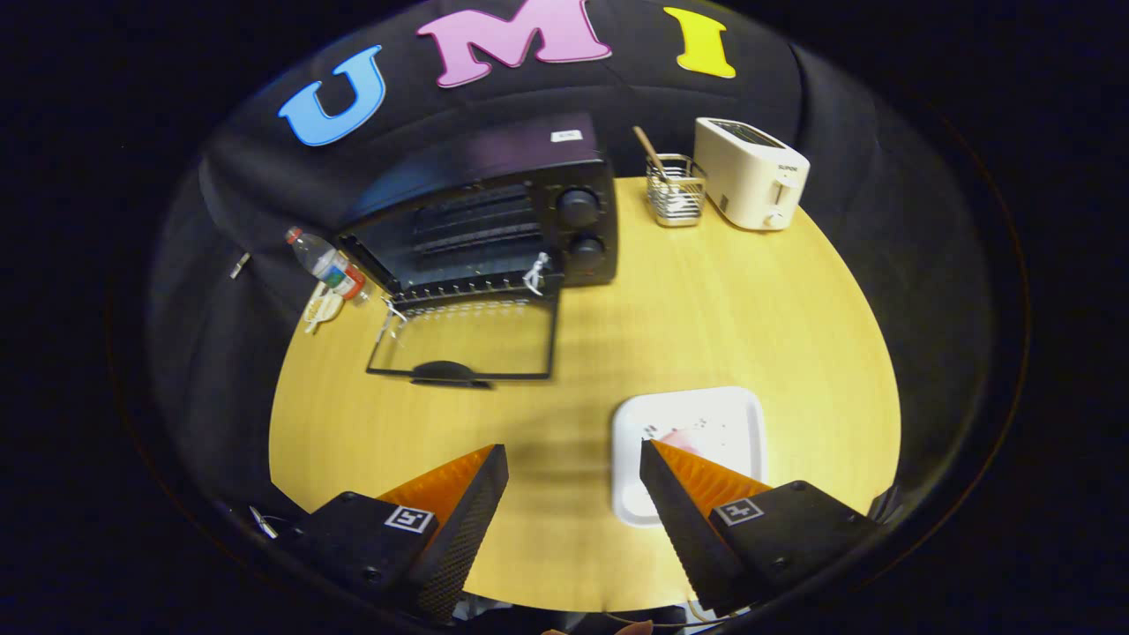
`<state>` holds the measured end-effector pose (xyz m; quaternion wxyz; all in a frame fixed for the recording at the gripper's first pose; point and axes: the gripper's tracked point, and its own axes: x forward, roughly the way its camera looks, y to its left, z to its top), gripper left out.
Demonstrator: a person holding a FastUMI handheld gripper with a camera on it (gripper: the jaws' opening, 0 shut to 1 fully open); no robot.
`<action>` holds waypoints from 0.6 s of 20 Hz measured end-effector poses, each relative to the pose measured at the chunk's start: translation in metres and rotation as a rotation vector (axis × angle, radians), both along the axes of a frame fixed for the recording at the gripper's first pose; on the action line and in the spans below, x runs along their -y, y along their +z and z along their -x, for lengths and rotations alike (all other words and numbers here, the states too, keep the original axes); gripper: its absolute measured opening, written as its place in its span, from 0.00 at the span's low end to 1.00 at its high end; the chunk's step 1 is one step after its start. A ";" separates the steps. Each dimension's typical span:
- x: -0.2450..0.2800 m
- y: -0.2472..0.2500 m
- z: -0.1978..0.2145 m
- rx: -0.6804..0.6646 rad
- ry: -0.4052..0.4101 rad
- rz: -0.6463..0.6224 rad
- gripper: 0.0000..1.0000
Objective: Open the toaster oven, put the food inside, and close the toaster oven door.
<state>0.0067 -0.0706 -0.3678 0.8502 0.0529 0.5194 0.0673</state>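
Observation:
A black toaster oven (494, 212) stands at the far left of the wooden table (706, 300). Its glass door (467, 339) lies folded down flat toward me, leaving the dark cavity and rack exposed. A white square plate (692, 441) rests just ahead of my right finger, which covers its near corner. On it I see a pinkish bit of food (684, 438), partly hidden behind that fingertip. My gripper (573, 463) hovers above the table's near edge, open, with bare wood between its fingers.
Right of the oven stand a wire holder with a wooden utensil (675, 190) and a white slot toaster (750, 172). A plastic water bottle (326, 265) lies at the oven's left, by the table edge, with a pale small object below it.

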 end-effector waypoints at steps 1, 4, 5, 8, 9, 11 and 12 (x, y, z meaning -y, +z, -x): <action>0.018 -0.005 0.000 -0.030 -0.005 0.004 0.99; 0.070 -0.026 0.006 -0.146 -0.033 0.002 0.99; 0.089 -0.038 0.007 -0.179 -0.040 0.019 0.99; 0.130 -0.072 0.001 -0.255 -0.032 0.073 0.99; 0.133 -0.083 0.002 -0.282 -0.025 0.069 0.99; 0.138 -0.104 0.000 -0.331 -0.015 0.067 0.98; 0.141 -0.113 -0.001 -0.348 -0.006 0.070 0.92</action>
